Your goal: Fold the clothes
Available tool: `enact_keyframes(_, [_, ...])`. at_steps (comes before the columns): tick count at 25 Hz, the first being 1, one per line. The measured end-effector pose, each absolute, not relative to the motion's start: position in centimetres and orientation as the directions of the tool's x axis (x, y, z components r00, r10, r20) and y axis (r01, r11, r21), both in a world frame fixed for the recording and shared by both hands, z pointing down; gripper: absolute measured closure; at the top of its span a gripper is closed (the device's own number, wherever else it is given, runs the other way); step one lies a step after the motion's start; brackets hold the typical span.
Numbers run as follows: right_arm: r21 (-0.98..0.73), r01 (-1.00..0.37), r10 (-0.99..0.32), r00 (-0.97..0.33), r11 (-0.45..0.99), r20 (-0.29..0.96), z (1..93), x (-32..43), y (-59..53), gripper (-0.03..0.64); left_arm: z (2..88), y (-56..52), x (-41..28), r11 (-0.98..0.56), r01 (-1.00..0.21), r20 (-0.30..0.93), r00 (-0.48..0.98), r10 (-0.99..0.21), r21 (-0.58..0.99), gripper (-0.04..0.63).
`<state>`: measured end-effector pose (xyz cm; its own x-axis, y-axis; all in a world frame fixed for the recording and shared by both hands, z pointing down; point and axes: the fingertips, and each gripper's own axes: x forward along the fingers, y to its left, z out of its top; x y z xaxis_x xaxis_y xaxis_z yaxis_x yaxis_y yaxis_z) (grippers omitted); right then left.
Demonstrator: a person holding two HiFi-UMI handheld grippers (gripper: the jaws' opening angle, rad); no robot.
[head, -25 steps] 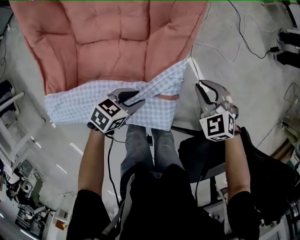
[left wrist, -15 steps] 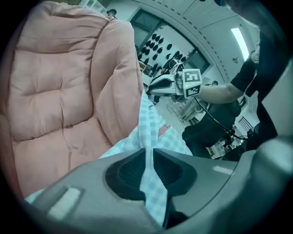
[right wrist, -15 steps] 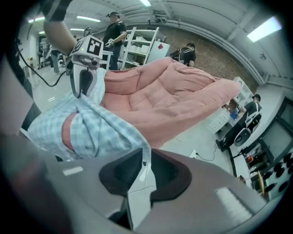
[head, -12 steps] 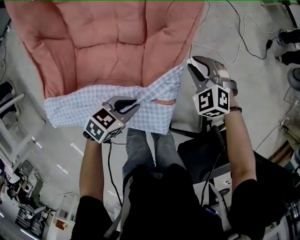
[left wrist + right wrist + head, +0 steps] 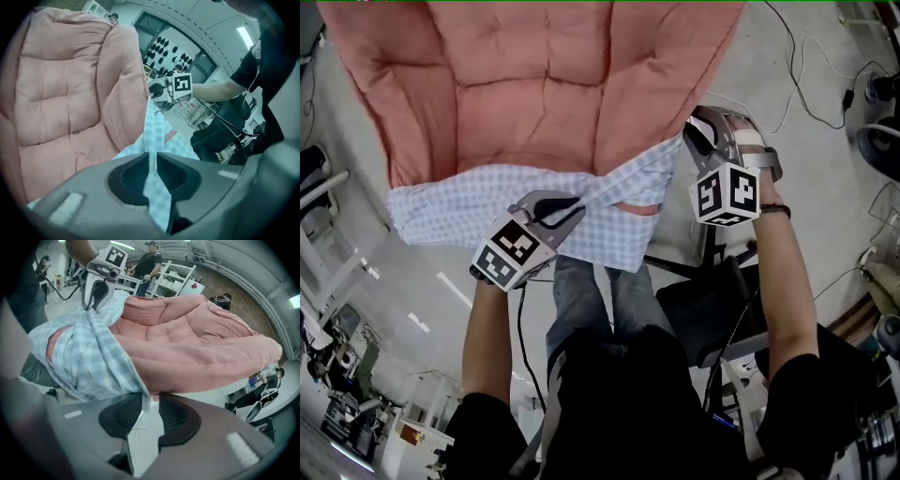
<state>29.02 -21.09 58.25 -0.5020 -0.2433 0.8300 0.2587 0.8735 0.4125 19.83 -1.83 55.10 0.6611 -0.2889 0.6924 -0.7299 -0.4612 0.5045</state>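
Observation:
A light blue checked shirt lies along the front edge of a pink padded chair cushion. My left gripper is shut on a fold of the shirt near its middle, and the cloth runs pinched between the black pads. My right gripper is at the shirt's right corner. Its jaws have just been opening. In the right gripper view a gap shows between the pads, with only the tip of the shirt hanging at the mouth, not pressed.
The person's jeans-clad legs are under the shirt's front edge. A black bag or seat sits below the right arm. Cables trail over the grey floor at the right. White shelving stands beyond the cushion.
The right gripper has moved up and left, from beside the black seat to the shirt's right corner, and rolled. The left gripper has kept its place on the shirt.

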Motion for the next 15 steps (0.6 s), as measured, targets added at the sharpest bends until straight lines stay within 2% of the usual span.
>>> enact_keyframes(2, [0.406, 0.271, -0.236, -0.495, 0.873, 0.837, 58.5, 29.0, -21.1, 0.512, 54.9, -1.8, 19.8, -0.457, -0.735, 0.691, 0.658, -0.300, 0.501, 0.532])
enact_keyframes(6, [0.376, 0.244, -0.224, -0.483, 0.894, 0.847, 58.3, 29.1, -21.2, 0.601, 54.6, -1.7, 19.4, -0.453, -0.744, 0.692, 0.649, -0.316, 0.491, 0.532])
enact_keyframes(15, [0.334, 0.085, -0.257, -0.473, 0.939, 0.843, 57.2, 32.7, -20.5, 0.611, 54.9, -1.5, 19.0, -0.465, -0.782, 0.728, 0.592, -0.345, 0.415, 0.534])
